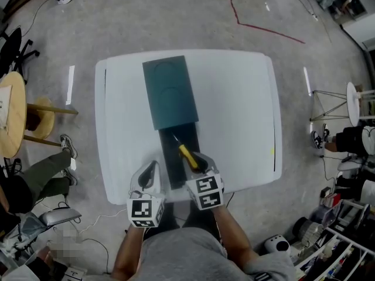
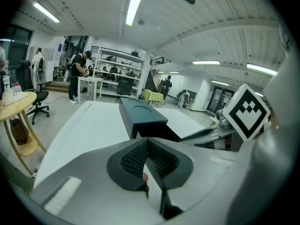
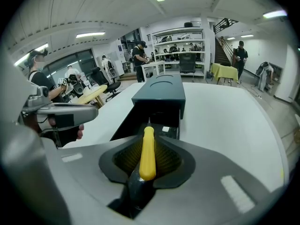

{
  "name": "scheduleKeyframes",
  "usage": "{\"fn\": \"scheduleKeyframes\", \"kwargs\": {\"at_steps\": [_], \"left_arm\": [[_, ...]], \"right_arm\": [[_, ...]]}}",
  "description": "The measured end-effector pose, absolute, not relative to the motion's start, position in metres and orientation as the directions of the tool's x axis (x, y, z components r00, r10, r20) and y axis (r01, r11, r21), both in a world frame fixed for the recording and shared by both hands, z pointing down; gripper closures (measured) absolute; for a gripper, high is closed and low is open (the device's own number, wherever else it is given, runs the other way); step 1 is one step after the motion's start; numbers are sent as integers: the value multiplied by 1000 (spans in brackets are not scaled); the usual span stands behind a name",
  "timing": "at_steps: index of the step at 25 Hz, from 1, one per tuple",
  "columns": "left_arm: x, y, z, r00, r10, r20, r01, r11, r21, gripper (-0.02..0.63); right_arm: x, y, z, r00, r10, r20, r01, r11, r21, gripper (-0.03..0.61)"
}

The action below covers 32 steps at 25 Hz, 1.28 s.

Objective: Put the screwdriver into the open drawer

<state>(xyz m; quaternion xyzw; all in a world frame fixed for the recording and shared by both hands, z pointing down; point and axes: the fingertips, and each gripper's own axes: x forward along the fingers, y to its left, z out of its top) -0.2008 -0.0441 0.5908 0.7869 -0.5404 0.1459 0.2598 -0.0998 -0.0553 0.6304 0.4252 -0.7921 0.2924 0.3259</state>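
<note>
Your right gripper point(image 3: 148, 159) is clamping the screwdriver point(image 3: 147, 142) by its yellow handle, jaws part-closed on it, shaft pointing away and down. Left gripper point(image 2: 149, 156) is sitting just beside the drawer's left edge, jaws together, carrying nothing. Screwdriver is hanging over the near end of the open drawer point(image 3: 125, 124), long axis running nearly along the drawer's length, tip heading toward the dark cabinet point(image 3: 161, 93) beyond. Right hand is doing the work; by my reading, you're needing only to lower and let go.
</note>
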Motion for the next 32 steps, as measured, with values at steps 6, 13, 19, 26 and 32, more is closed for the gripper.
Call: {"fn": "scheduleKeyframes", "kwargs": {"at_steps": [6,13,19,26,32], "left_arm": [[-207,-44,595,364,-776,515,-929,-268,254,601],[-211,-45,597,361,-774,520,-931,-265,252,601],[-210,-46,597,360,-771,526,-931,-260,256,601],[-213,-48,603,362,-767,529,-930,-261,258,602],[-210,-46,600,367,-767,527,-929,-267,257,601]], "right_arm": [[-104,-57,633,-420,-473,775,-864,470,-181,495],[-110,-58,639,-391,-445,806,-862,484,-151,495],[-112,-58,642,-374,-422,826,-856,500,-132,494],[-114,-58,649,-364,-425,829,-857,501,-120,492],[-113,-57,645,-340,-434,834,-863,497,-93,491]]}}
